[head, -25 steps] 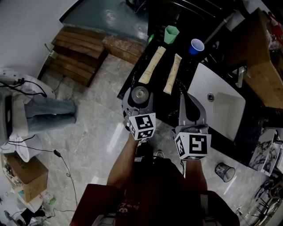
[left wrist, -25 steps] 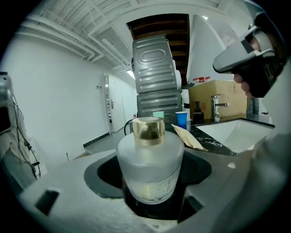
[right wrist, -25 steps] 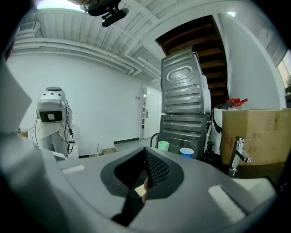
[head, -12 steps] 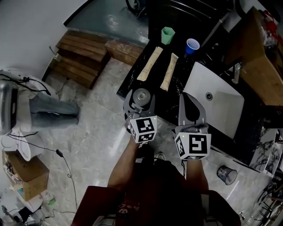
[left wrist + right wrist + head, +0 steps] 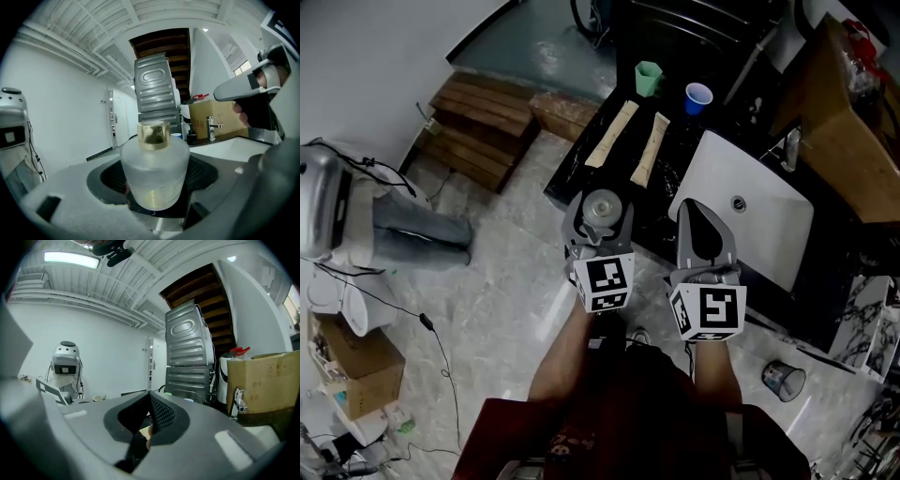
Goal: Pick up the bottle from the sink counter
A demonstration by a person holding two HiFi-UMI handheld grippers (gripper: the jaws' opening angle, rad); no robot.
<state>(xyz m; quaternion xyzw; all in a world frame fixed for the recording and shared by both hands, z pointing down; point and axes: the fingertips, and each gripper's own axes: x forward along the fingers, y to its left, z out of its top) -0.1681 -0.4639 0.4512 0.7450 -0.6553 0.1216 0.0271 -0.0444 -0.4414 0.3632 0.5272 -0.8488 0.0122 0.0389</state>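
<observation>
One blue cup [image 5: 698, 97] stands beyond the bottle [image 5: 600, 206] pinched by left fingers [image 5: 572, 225]; right fingers [image 5: 722, 246] pressed together.

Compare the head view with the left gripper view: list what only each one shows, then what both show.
Only the head view: the floor, wooden steps and two packets on the counter. Only the left gripper view: the ceiling and the gold cap of the bottle, seen from the side. Both: the bottle clamped in the left hand-held gripper, the right hand-held gripper, the sink and tap.
</observation>
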